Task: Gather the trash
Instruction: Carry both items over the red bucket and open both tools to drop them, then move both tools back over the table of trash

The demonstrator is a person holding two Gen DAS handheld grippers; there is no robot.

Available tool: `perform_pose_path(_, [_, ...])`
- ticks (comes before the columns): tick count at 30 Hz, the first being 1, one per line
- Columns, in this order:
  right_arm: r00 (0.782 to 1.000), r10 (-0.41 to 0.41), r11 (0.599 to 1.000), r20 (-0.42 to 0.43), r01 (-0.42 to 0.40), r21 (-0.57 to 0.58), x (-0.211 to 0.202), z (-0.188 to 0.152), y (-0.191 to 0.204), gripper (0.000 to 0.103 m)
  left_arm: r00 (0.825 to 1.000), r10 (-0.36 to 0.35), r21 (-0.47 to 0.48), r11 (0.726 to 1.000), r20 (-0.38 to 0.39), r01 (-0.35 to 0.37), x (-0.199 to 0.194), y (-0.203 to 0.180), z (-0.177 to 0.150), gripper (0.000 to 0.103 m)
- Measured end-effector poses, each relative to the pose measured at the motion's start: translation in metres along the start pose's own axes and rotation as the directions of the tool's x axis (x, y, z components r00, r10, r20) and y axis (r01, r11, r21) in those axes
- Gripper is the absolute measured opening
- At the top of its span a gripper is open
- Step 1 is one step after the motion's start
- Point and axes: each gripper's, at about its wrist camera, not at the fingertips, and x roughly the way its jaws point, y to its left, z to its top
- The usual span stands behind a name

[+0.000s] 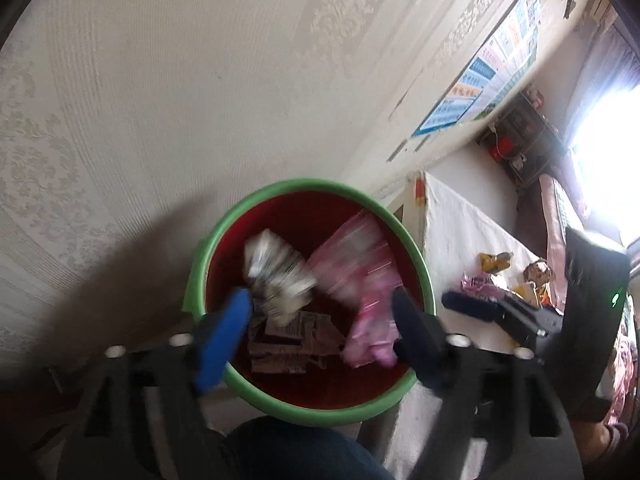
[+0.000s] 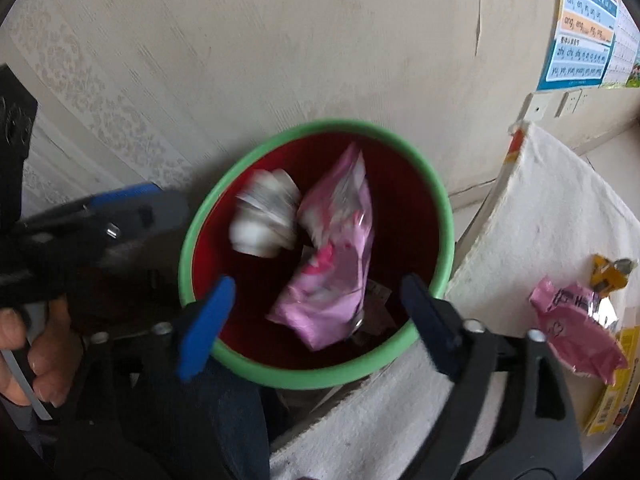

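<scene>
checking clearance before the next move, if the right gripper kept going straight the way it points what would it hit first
Most likely the pink wrapper in the green-rimmed bin: the open right gripper points into the bin's mouth, with the wrapper centred between its fingers. Depth is unclear and the wrapper is blurred, so it may be falling.

Glossy plastic pink wrapper [image 2: 332,276] (crinkled) — rough white cloth [image 2: 552,200].

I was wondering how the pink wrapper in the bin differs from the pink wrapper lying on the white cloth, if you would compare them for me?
The pink wrapper in the bin is inside the green-rimmed bin, beside a white crumpled wrapper; the pink wrapper on the cloth lies on the white cloth, uncollected. The binned one looks blurred; the other is sharp, with dark print and a torn silvery edge. Both are crumpled pink packaging.
</scene>
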Motion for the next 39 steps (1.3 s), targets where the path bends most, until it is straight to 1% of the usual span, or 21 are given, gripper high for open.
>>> perform_pose_path(1, [1.0, 0.001, 1.0, 0.006, -0.001, 0.006, -0.002, -0.002, -0.001, 0.09, 1.0, 0.001, -0.008, 1.0, 0.002, -0.001, 0.0, 0.001, -0.001, 0.082])
perform_pose_path(3, [1.0, 0.001, 1.0, 0.011, -0.001, 0.013, -0.006, -0.005, -0.002, 0.092, 1.0, 0.008, -0.022, 1.0, 0.004, -0.007, 0.001, 0.002, -0.001, 0.084])
perform_pose_path(5, [1.0, -0.017, 1.0, 0.023, 0.016, 0.01, -0.013, -0.008, -0.004, 0.094, 1.0, 0.009, -0.048, 0.999, 0.007, -0.009, 0.002, 0.006, -0.003, 0.088])
perform_pose_path(6, [0.999, -0.027, 1.0, 0.032, 0.027, 0.007, -0.017, -0.011, -0.004, 0.096, 1.0, 0.011, -0.056, 0.998, 0.009, -0.01, 0.002, 0.007, -0.004, 0.092])
perform_pose_path(7, [0.998, -0.042, 0.999, 0.041, 0.042, 0.008, -0.023, -0.012, -0.006, 0.097, 1.0, 0.026, -0.062, 0.998, 0.014, -0.025, 0.001, 0.006, -0.005, 0.095])
perform_pose_path(9, [0.996, -0.066, 0.998, 0.064, 0.064, 0.026, -0.035, -0.018, -0.011, 0.098, 0.999, 0.049, -0.058, 0.997, 0.019, -0.047, 0.001, 0.005, -0.008, 0.095])
perform_pose_path(11, [0.993, -0.087, 0.995, 0.08, 0.083, 0.053, -0.047, -0.028, -0.019, 0.098, 0.999, 0.046, -0.042, 0.998, 0.013, -0.045, 0.003, -0.002, -0.011, 0.095])
perform_pose_path(14, [0.987, -0.125, 0.989, 0.097, 0.116, 0.095, -0.065, -0.044, -0.033, 0.098, 0.999, 0.04, 0.009, 0.999, 0.007, -0.04, 0.006, -0.023, -0.016, 0.095])
perform_pose_path(19, [0.975, -0.195, 0.962, 0.106, 0.169, 0.216, -0.092, -0.082, -0.072, 0.098, 1.0, -0.022, 0.086, 0.996, 0.004, 0.021, 0.008, -0.065, -0.029, 0.095])
perform_pose_path(25, [0.956, -0.278, 0.921, 0.095, 0.237, 0.31, -0.126, -0.13, -0.117, 0.098, 0.996, -0.086, 0.166, 0.982, -0.021, 0.089, 0.015, -0.122, -0.042, 0.095])
perform_pose_path(28, [0.941, -0.322, 0.896, 0.106, 0.268, 0.353, -0.147, -0.146, -0.138, 0.098, 0.992, -0.114, 0.208, 0.971, -0.047, 0.121, 0.019, -0.15, -0.05, 0.095])
perform_pose_path(34, [0.912, -0.387, 0.851, 0.133, 0.298, 0.432, -0.181, -0.168, -0.171, 0.098, 0.989, -0.124, 0.272, 0.952, -0.08, 0.141, 0.029, -0.188, -0.059, 0.095])
perform_pose_path(37, [0.9, -0.415, 0.831, 0.135, 0.315, 0.458, -0.194, -0.178, -0.186, 0.098, 0.991, -0.107, 0.336, 0.933, -0.079, 0.128, 0.033, -0.207, -0.061, 0.095])
perform_pose_path(39, [0.894, -0.429, 0.815, 0.129, 0.322, 0.482, -0.198, -0.183, -0.197, 0.098, 0.99, -0.107, 0.358, 0.924, -0.09, 0.132, 0.036, -0.215, -0.061, 0.095])
